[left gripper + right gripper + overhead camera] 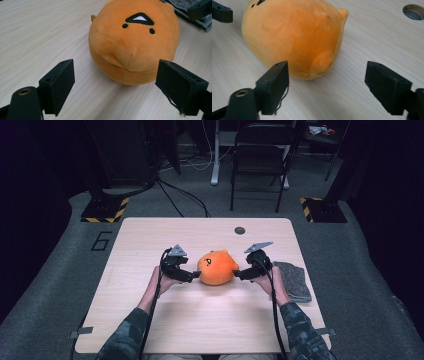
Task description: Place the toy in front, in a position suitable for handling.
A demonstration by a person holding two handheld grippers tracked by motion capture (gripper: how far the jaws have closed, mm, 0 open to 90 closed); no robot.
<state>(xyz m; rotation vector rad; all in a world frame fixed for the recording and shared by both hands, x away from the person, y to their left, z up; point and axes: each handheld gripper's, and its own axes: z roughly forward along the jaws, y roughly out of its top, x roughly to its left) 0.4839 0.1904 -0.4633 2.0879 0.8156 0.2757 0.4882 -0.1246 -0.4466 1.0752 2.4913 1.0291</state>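
An orange plush toy (217, 267) with a small black face lies in the middle of the wooden table (150, 320). My left gripper (196, 276) is at its left side and my right gripper (237, 274) at its right, both pointing in at it. In the left gripper view the toy (135, 42) lies just ahead of the left gripper (116, 85), whose jaws stand wide with no pad touching it. In the right gripper view the toy's back (294, 37) is just ahead of the right gripper (327, 87), also open and apart from the plush.
A grey felt cloth (292, 280) lies on the table just right of my right hand. A round cable hole (240, 230) sits near the far edge. A folding chair (260, 155) stands beyond the table.
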